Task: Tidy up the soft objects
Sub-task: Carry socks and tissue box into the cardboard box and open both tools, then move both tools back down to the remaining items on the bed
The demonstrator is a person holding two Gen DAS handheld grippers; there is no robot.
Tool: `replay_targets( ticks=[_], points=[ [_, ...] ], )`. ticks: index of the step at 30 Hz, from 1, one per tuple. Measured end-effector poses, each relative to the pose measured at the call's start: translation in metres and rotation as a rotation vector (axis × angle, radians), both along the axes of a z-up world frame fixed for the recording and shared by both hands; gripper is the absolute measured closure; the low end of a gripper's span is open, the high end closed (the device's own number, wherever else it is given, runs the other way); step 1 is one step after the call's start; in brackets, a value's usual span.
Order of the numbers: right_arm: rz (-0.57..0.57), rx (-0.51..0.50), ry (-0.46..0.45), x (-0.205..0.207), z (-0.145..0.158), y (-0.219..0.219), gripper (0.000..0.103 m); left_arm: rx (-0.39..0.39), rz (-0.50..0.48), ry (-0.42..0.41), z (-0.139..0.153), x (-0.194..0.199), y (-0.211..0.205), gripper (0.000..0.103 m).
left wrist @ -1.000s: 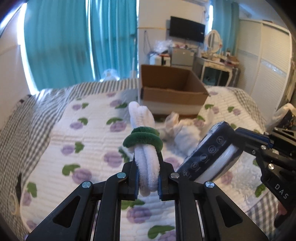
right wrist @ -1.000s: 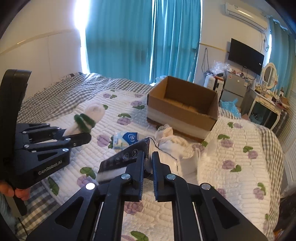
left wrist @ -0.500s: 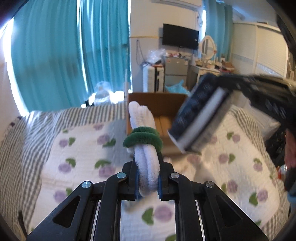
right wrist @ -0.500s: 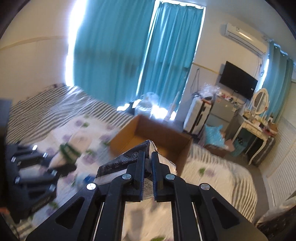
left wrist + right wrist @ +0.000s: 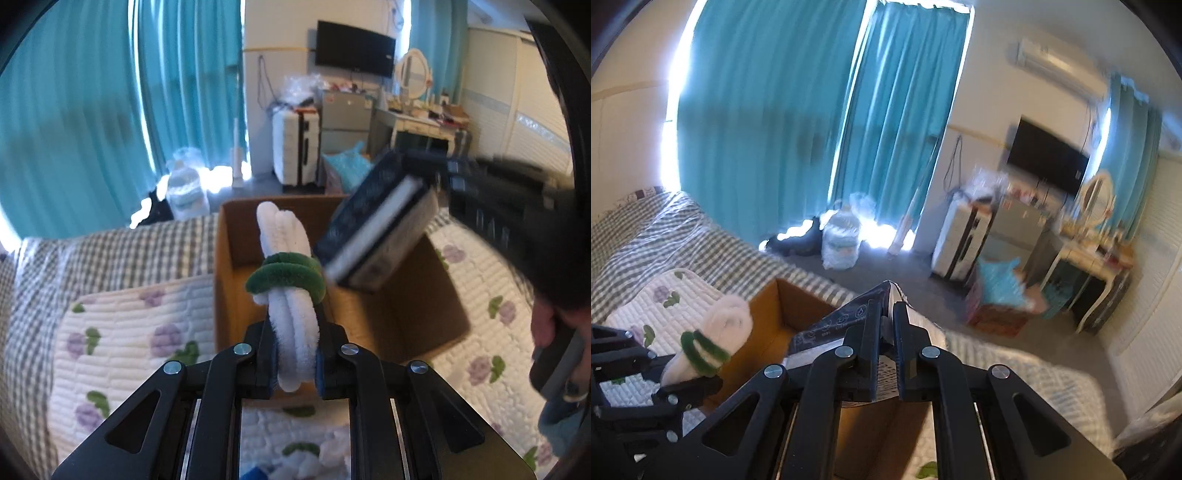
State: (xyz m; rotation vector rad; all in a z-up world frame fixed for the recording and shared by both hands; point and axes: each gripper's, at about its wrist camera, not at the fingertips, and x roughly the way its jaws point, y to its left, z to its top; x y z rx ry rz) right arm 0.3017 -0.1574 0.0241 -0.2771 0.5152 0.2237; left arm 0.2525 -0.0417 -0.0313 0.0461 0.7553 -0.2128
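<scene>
My left gripper [image 5: 295,363] is shut on a white fuzzy bundle [image 5: 286,258] tied with a green band, held above the near edge of the open cardboard box [image 5: 424,295]. The bundle also shows in the right wrist view [image 5: 716,336]. My right gripper [image 5: 886,332] is shut on a dark blue pack with white contents [image 5: 376,229], held over the box; the pack also shows in the right wrist view [image 5: 831,325]. The box [image 5: 775,317] lies below both grippers on the bed.
The bed has a floral quilt [image 5: 122,332] over a checked cover [image 5: 92,254]. More white soft items [image 5: 314,458] lie near the front edge. Beyond the bed are teal curtains [image 5: 812,129], a suitcase [image 5: 295,147] and a dressing table [image 5: 1086,258].
Both grippers have risen and moved forward from low over the quilt to above the box, each still holding its item. The box now lies directly beneath them.
</scene>
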Motion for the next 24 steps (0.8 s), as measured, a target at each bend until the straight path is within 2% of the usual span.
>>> replay_targets(
  ticks=[4, 6, 8, 9, 10, 11, 13, 18, 20, 24],
  points=[
    [0.023, 0.038, 0.086, 0.015, -0.039, -0.014, 0.096, -0.008, -0.031, 0.003, -0.013, 0.006, -0.01, 0.086],
    [0.037, 0.087, 0.115, 0.014, -0.046, -0.022, 0.089, -0.005, -0.041, 0.029, -0.016, 0.006, -0.014, 0.085],
    [0.036, 0.102, 0.125, 0.01, -0.048, -0.026, 0.066, -0.023, -0.05, 0.066, -0.018, 0.008, -0.017, 0.075],
    [0.025, 0.087, 0.117, 0.007, -0.045, -0.028, 0.062, -0.038, -0.046, 0.081, -0.018, 0.007, -0.016, 0.07],
    [0.017, 0.081, 0.11, 0.003, -0.045, -0.03, 0.057, -0.044, -0.04, 0.081, -0.017, 0.005, -0.014, 0.061],
    [0.006, 0.08, 0.104, 0.0, -0.043, -0.033, 0.054, -0.042, -0.027, 0.068, -0.013, 0.001, -0.014, 0.054],
    [-0.007, 0.1, 0.102, -0.007, -0.031, -0.042, 0.048, -0.019, -0.008, 0.032, -0.004, -0.01, -0.013, 0.05],
    [-0.025, 0.115, 0.048, -0.041, 0.004, -0.062, 0.03, 0.035, 0.013, -0.034, 0.028, -0.042, -0.011, 0.047],
    [-0.027, 0.109, 0.033, -0.061, 0.019, -0.065, 0.021, 0.057, 0.023, -0.075, 0.045, -0.06, -0.007, 0.035],
    [-0.031, 0.078, -0.011, -0.104, 0.052, -0.073, 0.011, 0.075, 0.045, -0.174, 0.082, -0.1, 0.001, 0.033]
  ],
)
